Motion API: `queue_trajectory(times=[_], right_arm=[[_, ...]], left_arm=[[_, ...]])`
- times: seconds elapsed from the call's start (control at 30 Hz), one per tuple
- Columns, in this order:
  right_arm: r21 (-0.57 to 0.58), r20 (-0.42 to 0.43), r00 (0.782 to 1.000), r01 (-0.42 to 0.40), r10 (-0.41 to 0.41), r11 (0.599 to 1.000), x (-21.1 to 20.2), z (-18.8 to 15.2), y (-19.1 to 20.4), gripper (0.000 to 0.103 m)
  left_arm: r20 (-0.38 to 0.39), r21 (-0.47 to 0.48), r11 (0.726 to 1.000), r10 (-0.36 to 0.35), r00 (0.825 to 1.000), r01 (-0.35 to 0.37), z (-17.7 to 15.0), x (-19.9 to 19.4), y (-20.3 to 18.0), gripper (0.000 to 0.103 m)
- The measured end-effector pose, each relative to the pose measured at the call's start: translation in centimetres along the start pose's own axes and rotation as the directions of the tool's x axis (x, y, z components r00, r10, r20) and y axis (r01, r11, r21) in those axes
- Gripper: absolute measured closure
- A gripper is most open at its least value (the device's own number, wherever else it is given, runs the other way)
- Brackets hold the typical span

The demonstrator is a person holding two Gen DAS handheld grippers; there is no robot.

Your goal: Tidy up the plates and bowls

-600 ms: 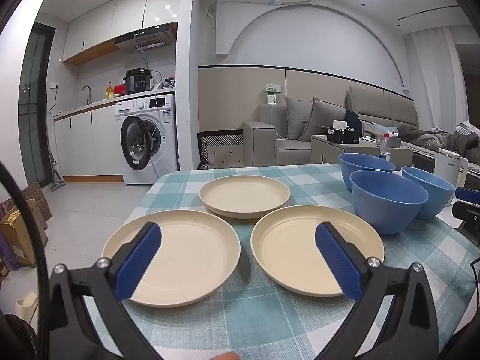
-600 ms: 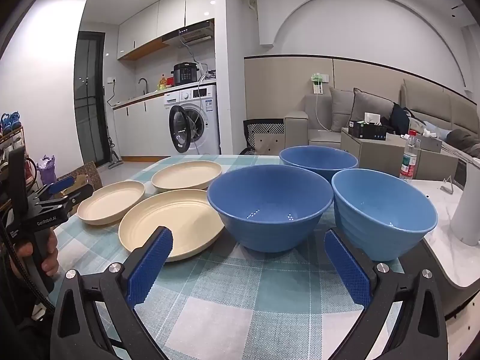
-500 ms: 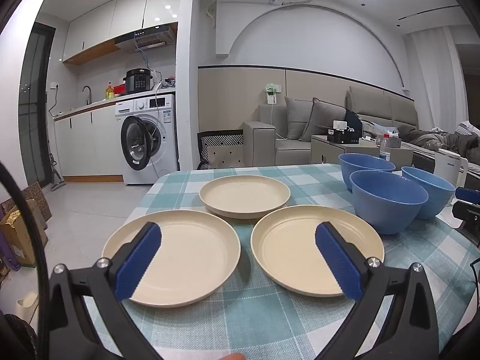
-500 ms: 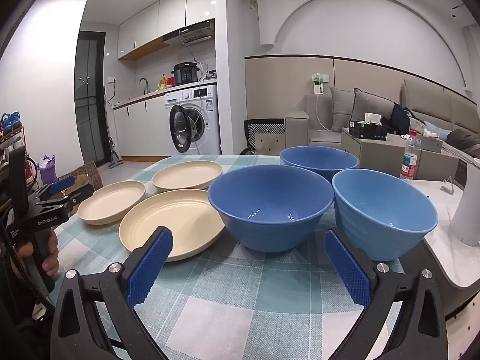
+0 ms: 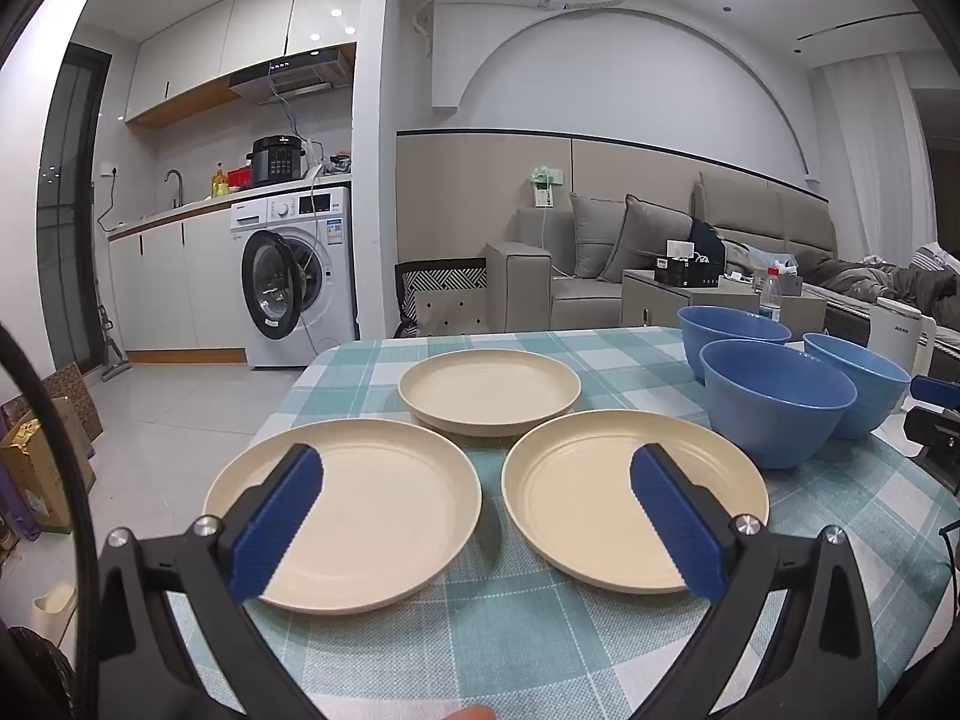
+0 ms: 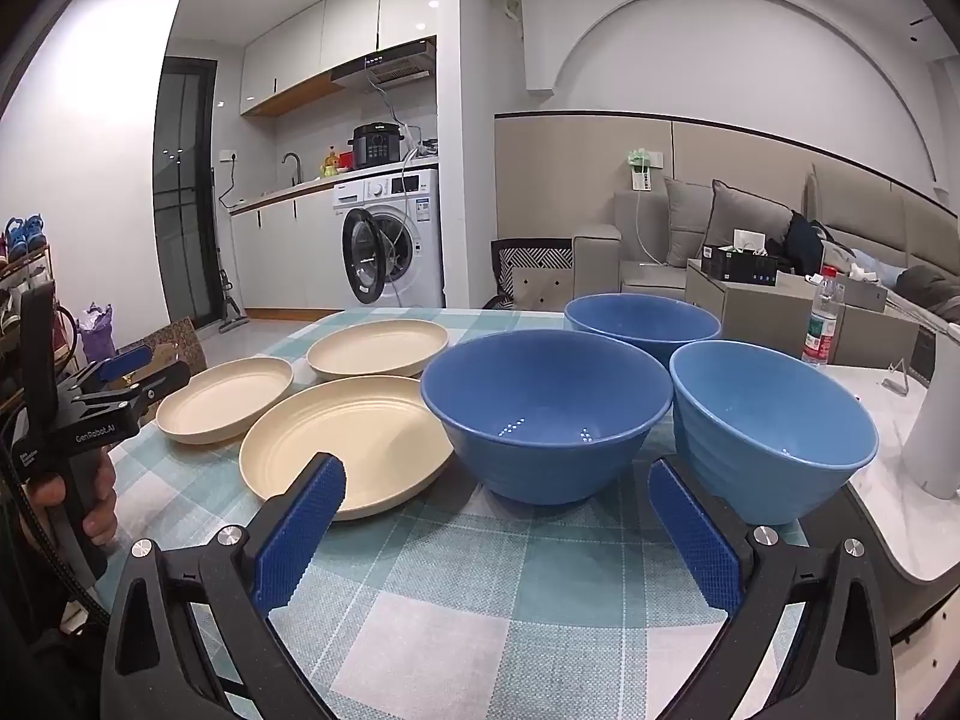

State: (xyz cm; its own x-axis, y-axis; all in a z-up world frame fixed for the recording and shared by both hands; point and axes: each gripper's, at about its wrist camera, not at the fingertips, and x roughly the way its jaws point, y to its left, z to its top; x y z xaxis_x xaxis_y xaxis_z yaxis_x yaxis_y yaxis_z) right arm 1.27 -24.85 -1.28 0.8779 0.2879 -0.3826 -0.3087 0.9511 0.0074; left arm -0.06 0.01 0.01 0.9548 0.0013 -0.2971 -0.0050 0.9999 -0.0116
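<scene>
So there's a table with a teal-and-white checked cloth (image 5: 522, 618) and the dishes all sit right on it, nothing stacked. Three cream plates are in a loose triangle: the near-left plate (image 5: 360, 504), the near-right plate (image 5: 576, 492) just beside it with a thin strip of cloth between, and the far plate (image 5: 489, 390) behind the gap between those two. All three look bare, no food or anything on them. To the right of the plates are three blue bowls bunched close together: the front bowl (image 6: 543, 414) sits right next to the near-right plate, the right bowl (image 6: 771, 426) is beside it, and the back bowl (image 6: 642, 321) is tucked behind both. As far as I can see into them, the bowls are empty too, just some light reflections inside the front one. The left gripper (image 5: 474, 516) hovers at the near edge of the table over the two near plates, jaws spread wide with nothing between them. The right gripper (image 6: 498, 531) is the same deal, spread wide and holding nothing, pointed at the front bowl and the right bowl. A hand (image 6: 90, 501) holding the left gripper's handle shows at the left edge of the right wrist view.
</scene>
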Motion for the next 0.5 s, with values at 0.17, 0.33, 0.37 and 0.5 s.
queue_trajectory(times=[0.17, 0.33, 0.37, 0.5], right_arm=[[-0.002, 0.001, 1.000, 0.002, -0.002, 1.000, -0.05, 0.01, 0.11, 0.000], [-0.004, 0.002, 1.000, -0.001, 0.001, 1.000, 0.01, -0.19, 0.33, 0.000], [-0.005, 0.003, 1.000, 0.001, -0.001, 1.000, -0.01, -0.21, 0.44, 0.000], [-0.005, 0.000, 1.000, -0.001, 0.001, 1.000, -0.02, -0.19, 0.51, 0.000]], left_arm=[[0.000, -0.001, 1.000, 0.000, 1.000, 0.000, 0.00, -0.01, 0.01, 0.000], [-0.001, 0.000, 1.000, 0.000, 1.000, 0.000, 0.00, -0.01, 0.00, 0.000], [-0.001, -0.001, 1.000, -0.001, 1.000, 0.001, 0.00, 0.00, 0.01, 0.000], [-0.002, -0.001, 1.000, -0.001, 1.000, 0.001, 0.00, 0.01, 0.01, 0.000]])
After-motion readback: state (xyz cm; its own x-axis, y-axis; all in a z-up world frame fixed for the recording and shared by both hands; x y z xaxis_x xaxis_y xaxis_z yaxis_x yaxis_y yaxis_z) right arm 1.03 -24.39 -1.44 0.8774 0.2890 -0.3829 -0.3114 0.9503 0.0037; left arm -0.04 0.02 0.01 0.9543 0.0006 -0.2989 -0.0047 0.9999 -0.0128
